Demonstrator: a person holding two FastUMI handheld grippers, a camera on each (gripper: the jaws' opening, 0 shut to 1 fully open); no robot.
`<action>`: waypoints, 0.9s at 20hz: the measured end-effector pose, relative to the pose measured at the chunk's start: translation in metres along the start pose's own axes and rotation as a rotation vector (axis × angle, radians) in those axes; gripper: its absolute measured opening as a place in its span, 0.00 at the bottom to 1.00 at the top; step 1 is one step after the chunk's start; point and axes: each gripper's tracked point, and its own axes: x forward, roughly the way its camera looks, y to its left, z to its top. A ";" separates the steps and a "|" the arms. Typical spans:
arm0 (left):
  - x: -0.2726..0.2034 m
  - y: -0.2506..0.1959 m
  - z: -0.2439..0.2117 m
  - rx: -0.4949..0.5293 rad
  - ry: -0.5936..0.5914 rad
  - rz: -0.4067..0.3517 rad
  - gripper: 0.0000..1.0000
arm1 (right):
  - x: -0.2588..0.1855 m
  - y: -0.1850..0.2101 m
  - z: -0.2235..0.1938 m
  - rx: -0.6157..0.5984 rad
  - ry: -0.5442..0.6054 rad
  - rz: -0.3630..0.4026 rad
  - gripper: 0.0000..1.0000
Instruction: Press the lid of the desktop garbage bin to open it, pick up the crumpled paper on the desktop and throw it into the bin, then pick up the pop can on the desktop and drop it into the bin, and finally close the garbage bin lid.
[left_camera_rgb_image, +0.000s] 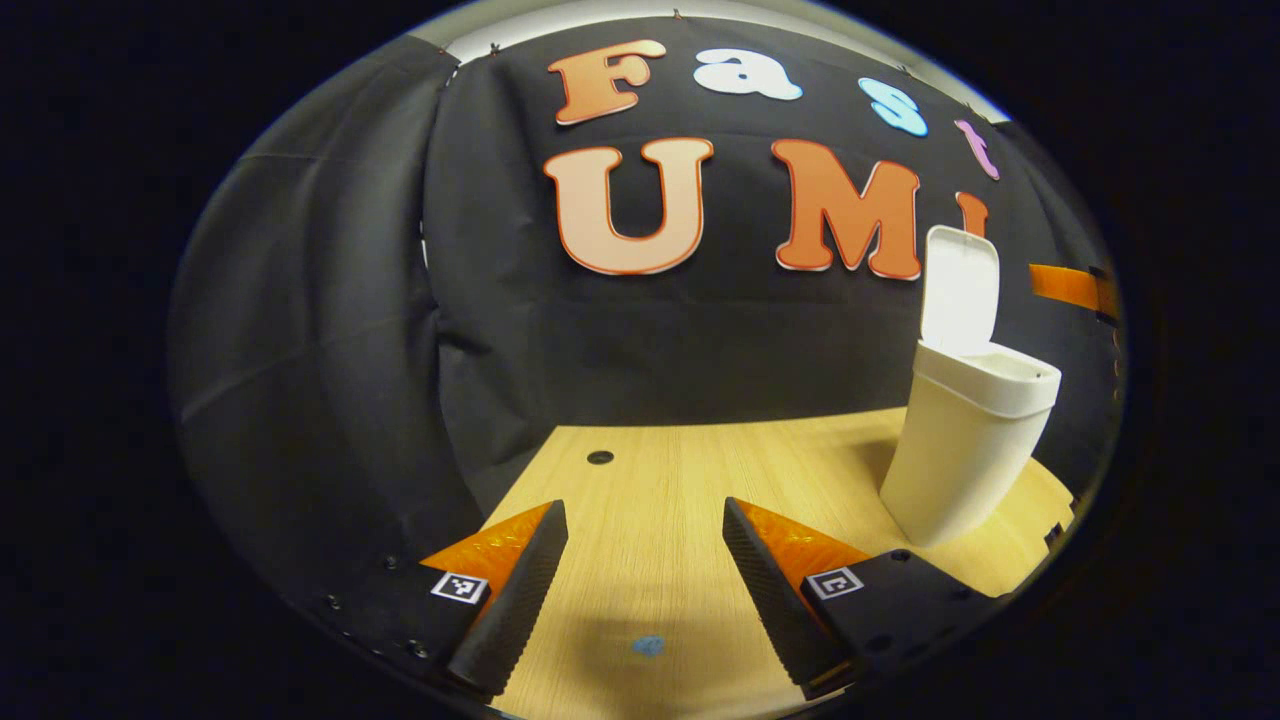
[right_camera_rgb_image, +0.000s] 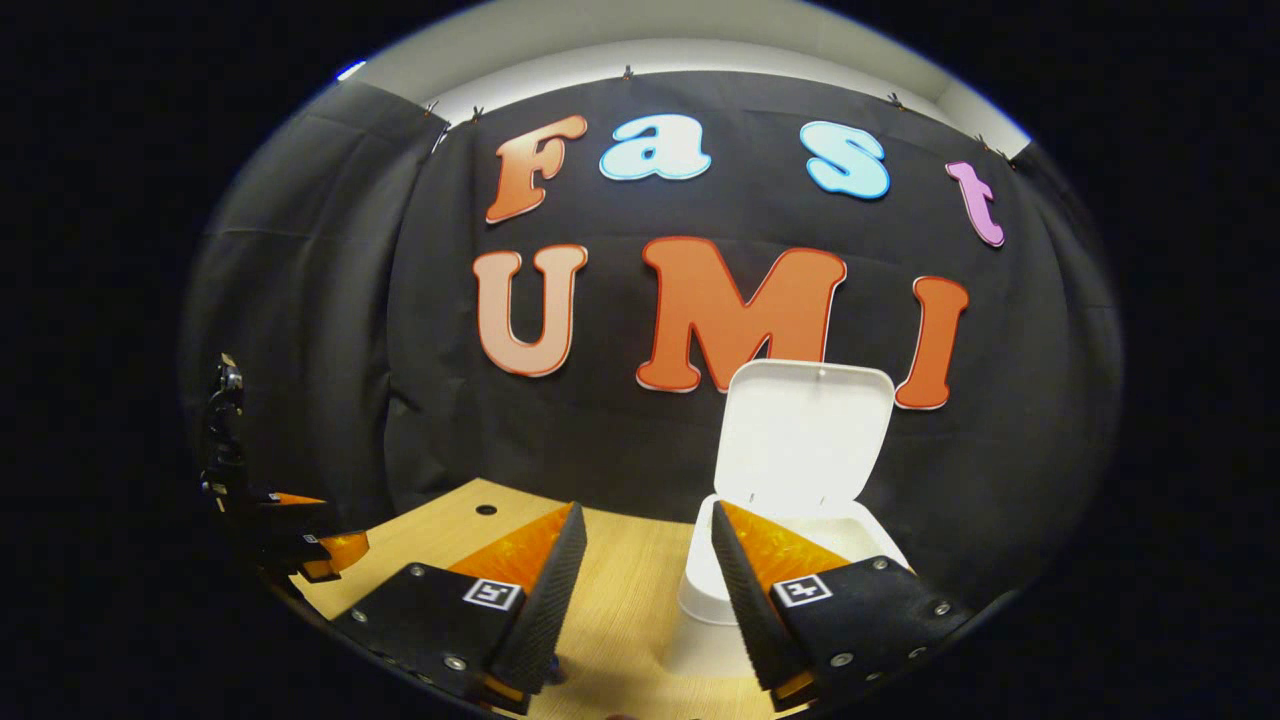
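Note:
The white desktop bin stands on the wooden table at the right of the left gripper view, its lid standing upright. My left gripper hovers low over the table, left of the bin, open with nothing between its fingers. In the right gripper view the bin sits just ahead and slightly right, its lid raised behind the opening. My right gripper is open and holds nothing, its right finger above the bin's rim. The left gripper shows far left in that view.
A small dark hole is set in the tabletop near the back wall. A small blue mark lies on the wood between my left gripper's fingers. Black cloth closes the booth behind and to the left.

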 end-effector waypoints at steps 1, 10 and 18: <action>0.002 -0.001 -0.011 0.010 0.021 -0.013 0.95 | -0.002 0.005 -0.010 -0.013 0.024 -0.007 0.83; 0.027 -0.008 -0.101 0.069 0.197 -0.091 1.00 | -0.012 0.046 -0.087 0.000 0.218 0.001 0.95; 0.030 -0.013 -0.180 0.138 0.279 -0.140 1.00 | -0.016 0.071 -0.134 0.000 0.337 0.022 0.95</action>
